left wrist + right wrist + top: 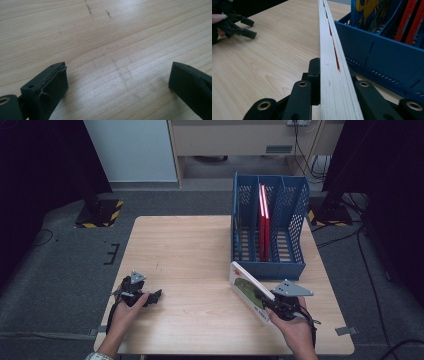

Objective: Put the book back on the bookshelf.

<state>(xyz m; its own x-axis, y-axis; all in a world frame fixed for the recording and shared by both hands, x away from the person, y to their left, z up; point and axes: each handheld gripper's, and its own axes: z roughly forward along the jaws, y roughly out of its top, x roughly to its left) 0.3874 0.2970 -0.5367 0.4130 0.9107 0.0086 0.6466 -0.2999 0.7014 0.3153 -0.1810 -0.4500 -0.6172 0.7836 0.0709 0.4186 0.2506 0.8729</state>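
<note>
Wood table (190, 255): 2 red books (263, 220) already in blue rack (295, 210). Right gripper (270, 301) clamps picture book (247, 290), not yet filed; left gripper (156, 296) released, idle.

Book (332, 75) edge-on in right gripper view: cover art hidden, far end cut by top edge. High view: cover print too small to read. Right fingers (314, 72) mostly hidden behind its pages.

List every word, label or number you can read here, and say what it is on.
None can be read.
Book in the right gripper: a green picture on its cover, any print too small to read.
Red books in the blue rack: no lettering shows.
Yellow-and-blue cover in the rack: no words legible.
</note>
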